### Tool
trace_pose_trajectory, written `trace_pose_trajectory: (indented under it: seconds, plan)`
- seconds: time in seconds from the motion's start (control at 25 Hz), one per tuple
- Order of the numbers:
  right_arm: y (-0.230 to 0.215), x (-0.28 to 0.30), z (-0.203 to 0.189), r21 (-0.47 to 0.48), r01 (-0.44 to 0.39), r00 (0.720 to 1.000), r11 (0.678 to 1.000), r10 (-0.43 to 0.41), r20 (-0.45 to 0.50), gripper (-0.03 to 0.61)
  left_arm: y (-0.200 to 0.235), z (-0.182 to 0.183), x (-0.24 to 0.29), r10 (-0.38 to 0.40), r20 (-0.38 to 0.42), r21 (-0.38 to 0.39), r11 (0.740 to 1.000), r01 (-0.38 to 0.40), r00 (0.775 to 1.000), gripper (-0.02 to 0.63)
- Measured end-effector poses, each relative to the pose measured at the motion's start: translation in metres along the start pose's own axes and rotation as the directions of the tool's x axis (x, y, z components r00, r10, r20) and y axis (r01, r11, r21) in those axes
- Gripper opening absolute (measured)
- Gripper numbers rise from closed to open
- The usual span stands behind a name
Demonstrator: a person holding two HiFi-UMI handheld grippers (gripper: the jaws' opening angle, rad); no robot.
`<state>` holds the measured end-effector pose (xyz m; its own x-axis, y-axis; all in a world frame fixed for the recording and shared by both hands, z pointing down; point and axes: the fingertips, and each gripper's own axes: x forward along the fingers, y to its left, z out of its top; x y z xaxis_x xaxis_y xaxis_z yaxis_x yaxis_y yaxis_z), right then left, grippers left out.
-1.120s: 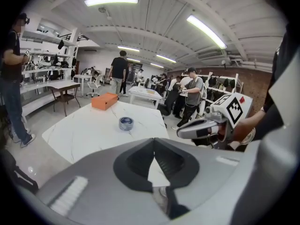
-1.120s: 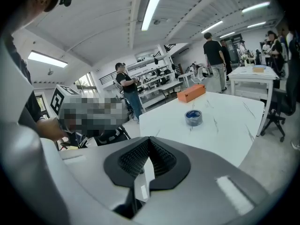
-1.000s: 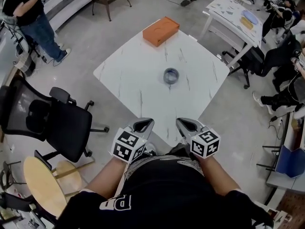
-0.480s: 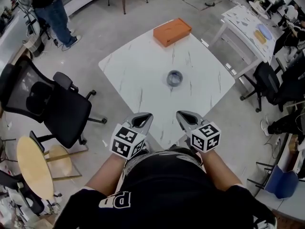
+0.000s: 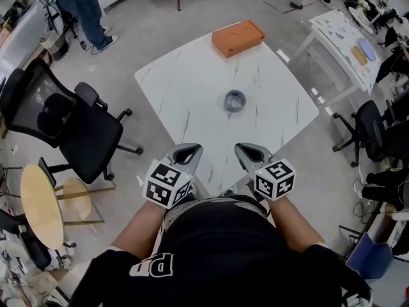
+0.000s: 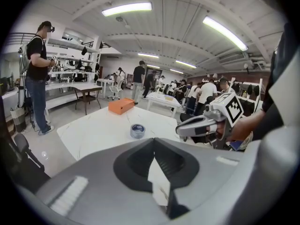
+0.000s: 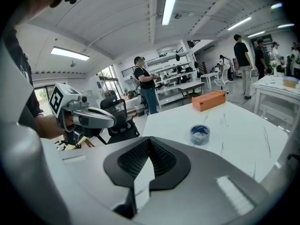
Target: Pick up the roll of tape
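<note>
Approach step: roll of tape (image 5: 234, 100) is seen mid-frame on counter (image 5: 185, 94); left tool (image 5: 190, 148) and right tool (image 5: 243, 148) are held clenched, empty (lower centre). Reaching and opening are judged needed next.

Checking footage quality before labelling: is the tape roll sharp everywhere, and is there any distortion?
Head view: roll of tape sharp, evenly lit. Left gripper view: strong fisheye, dark corners, roll small but clear. Right gripper view: same fisheye, roll clear.
</note>
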<state>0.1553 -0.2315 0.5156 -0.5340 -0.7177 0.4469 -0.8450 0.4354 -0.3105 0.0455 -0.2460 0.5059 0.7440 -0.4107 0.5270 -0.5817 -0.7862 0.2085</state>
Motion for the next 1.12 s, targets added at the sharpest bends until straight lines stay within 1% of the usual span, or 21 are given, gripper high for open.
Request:
trace_pose_trajectory:
  seconds: [0.16, 0.56, 0.72, 0.8, 0.88, 1.12]
  plan:
    - [0.000, -0.001, 0.002, -0.015, -0.014, 1.000, 1.000, 0.014, 0.003, -0.005, -0.005, 0.000, 0.001, 0.009, -0.005, 0.002, 1.000, -0.009, 1.000, 0.058]
    - [-0.006, -0.003, 0.004, -0.009, -0.014, 1.000, 1.000, 0.014, 0.015, -0.005, -0.010, 0.005, 0.005, 0.010, -0.012, 0.012, 1.000, -0.009, 1.000, 0.058]
    - [-0.006, -0.006, 0.007, -0.019, -0.005, 0.999, 1.000, 0.005, 0.038, -0.005, -0.013, 0.004, 0.004, 0.005, -0.010, 0.014, 1.000, -0.005, 1.000, 0.058]
    - [-0.002, -0.008, 0.008, -0.026, -0.016, 0.998, 1.000, 0.018, 0.057, -0.003, -0.015, 0.002, 0.005, 0.000, -0.013, 0.013, 1.000, 0.000, 1.000, 0.058]
    - [0.001, -0.008, 0.010, -0.028, -0.027, 0.997, 0.999, 0.029, 0.066, 0.057, -0.016, 0.001, 0.004, -0.003, -0.015, 0.012, 1.000, 0.003, 1.000, 0.058]
    - [0.000, -0.007, 0.007, -0.026, -0.008, 0.998, 1.000, 0.009, 0.057, 0.057, -0.016, 0.001, 0.004, -0.006, -0.014, 0.011, 1.000, 0.007, 1.000, 0.058]
